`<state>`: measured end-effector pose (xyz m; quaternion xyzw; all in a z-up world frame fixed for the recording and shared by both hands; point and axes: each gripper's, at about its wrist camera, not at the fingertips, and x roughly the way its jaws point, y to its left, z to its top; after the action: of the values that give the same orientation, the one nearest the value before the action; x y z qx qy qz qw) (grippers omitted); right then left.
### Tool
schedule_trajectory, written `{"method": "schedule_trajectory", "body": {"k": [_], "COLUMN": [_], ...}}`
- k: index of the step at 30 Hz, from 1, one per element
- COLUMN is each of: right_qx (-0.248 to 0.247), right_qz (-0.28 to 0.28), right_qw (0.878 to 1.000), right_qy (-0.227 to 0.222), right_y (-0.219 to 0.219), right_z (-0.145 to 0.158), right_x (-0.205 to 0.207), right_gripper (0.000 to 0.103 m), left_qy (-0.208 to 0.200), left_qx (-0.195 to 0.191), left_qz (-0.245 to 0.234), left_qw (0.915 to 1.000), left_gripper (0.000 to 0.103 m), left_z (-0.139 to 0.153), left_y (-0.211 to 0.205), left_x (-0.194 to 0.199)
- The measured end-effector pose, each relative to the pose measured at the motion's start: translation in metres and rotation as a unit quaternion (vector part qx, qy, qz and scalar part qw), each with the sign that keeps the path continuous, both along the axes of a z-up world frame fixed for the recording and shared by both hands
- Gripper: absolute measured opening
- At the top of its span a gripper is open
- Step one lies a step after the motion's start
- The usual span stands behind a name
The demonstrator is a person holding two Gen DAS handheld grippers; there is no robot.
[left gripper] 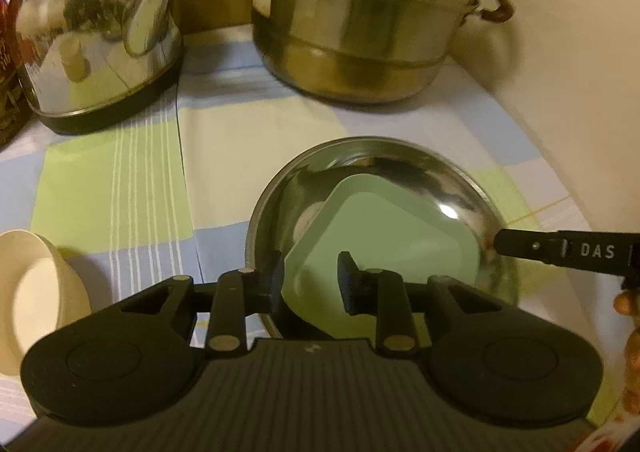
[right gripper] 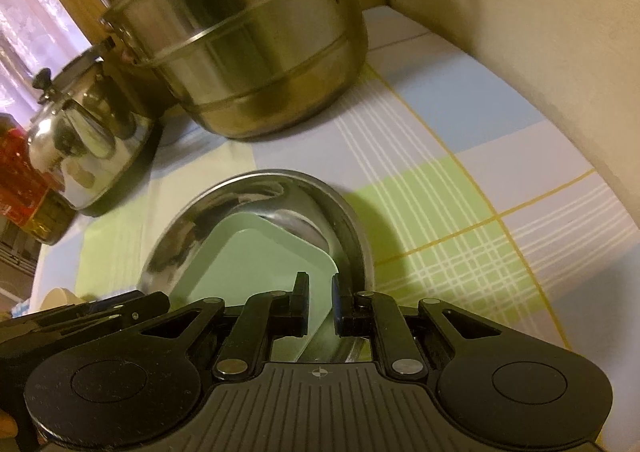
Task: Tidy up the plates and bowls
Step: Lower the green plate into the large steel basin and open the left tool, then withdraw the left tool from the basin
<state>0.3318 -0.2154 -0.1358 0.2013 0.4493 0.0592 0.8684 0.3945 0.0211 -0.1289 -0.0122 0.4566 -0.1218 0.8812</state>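
Observation:
A square pale green plate [left gripper: 384, 244] lies tilted inside a round steel bowl [left gripper: 452, 175] on the checked cloth. My left gripper [left gripper: 310, 284] has its jaws apart on either side of the plate's near rim. In the right wrist view the green plate [right gripper: 256, 256] and the steel bowl [right gripper: 352, 228] show again. My right gripper [right gripper: 320, 300] is nearly closed on the near rims of the plate and bowl; the grip itself is unclear. The right gripper's finger [left gripper: 560, 250] reaches the bowl's right rim in the left wrist view. A cream bowl [left gripper: 36, 292] lies on its side at the left.
A large steel steamer pot [left gripper: 360, 11] stands at the back, a steel kettle [left gripper: 96, 35] at the back left. A red-labelled bottle [right gripper: 24, 179] stands beside the kettle. A wall [left gripper: 568, 83] bounds the table on the right.

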Motion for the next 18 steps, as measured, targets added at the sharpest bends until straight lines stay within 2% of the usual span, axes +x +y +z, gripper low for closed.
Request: {"method": "schedule_trajectory", "body": {"k": [3, 5, 12, 18], "right_qx": [0.009, 0.017, 0.041, 0.056], "right_qz": [0.001, 0.002, 0.013, 0.027], "right_qw": [1.000, 1.000, 0.998, 0.997], "right_qy": [-0.009, -0.015, -0.035, -0.052], "right_y": [-0.004, -0.007, -0.017, -0.024], "right_z": [0.009, 0.015, 0.038, 0.059], "right_x": [-0.012, -0.021, -0.062, -0.103], "right_gripper": [0.032, 0.037, 0.042, 0.048], "left_qy": [-0.012, -0.020, -0.033, -0.050], "left_qx": [-0.001, 0.002, 0.013, 0.016], "left_qz": [-0.005, -0.009, -0.010, 0.011], "left_qw": [0.9999, 0.9998, 0.9993, 0.9986], "left_gripper": [0.035, 0.036, 0.043, 0.045], "left_z": [0.013, 0.020, 0.041, 0.062], "left_y": [0.000, 0.000, -0.001, 0.002], "left_x": [-0.016, -0.028, -0.078, -0.127]}}
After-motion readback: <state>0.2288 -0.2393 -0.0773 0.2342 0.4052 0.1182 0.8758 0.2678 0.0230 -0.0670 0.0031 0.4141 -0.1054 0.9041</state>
